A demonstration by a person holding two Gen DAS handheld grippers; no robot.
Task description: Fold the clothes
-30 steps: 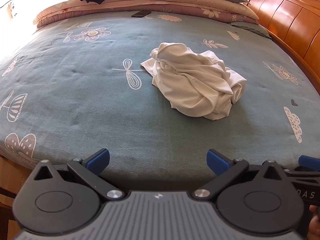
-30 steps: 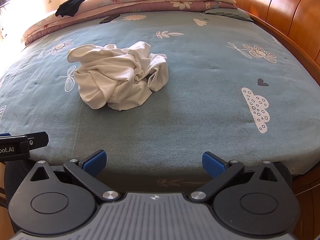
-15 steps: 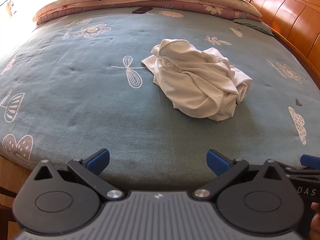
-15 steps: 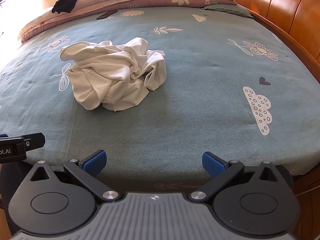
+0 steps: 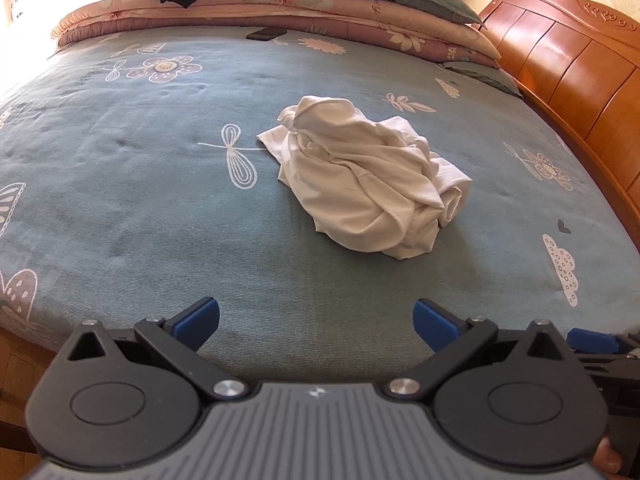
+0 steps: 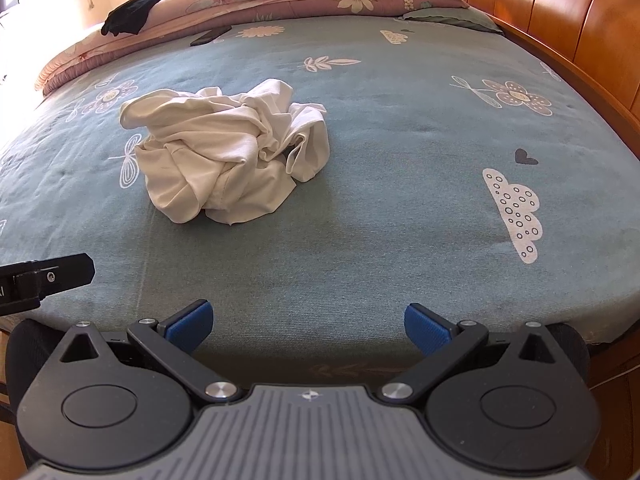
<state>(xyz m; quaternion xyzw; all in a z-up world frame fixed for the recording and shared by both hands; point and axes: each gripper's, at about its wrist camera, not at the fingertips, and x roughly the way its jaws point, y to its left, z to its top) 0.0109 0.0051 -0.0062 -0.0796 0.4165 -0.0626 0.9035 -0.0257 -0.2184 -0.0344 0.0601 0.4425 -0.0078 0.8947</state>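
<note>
- Left wrist view: the left tongs [image 5: 316, 317] are hanging wide open, gripping nothing, over the bed [image 5: 120, 208] edge; the white garment [image 5: 370, 182] is lying crumpled mid-bed, well ahead.
- Right wrist view: the right tongs [image 6: 307, 321] are gaping empty too; folding isn't begun, so the next move is probably reaching in for an edge.

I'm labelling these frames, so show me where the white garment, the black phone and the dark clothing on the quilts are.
white garment [image 5: 360, 184], left wrist view, middle of the crumpled heap.
black phone [image 5: 266, 33], left wrist view, centre of its face.
dark clothing [image 6: 142, 6], right wrist view, middle of the bundle.
</note>
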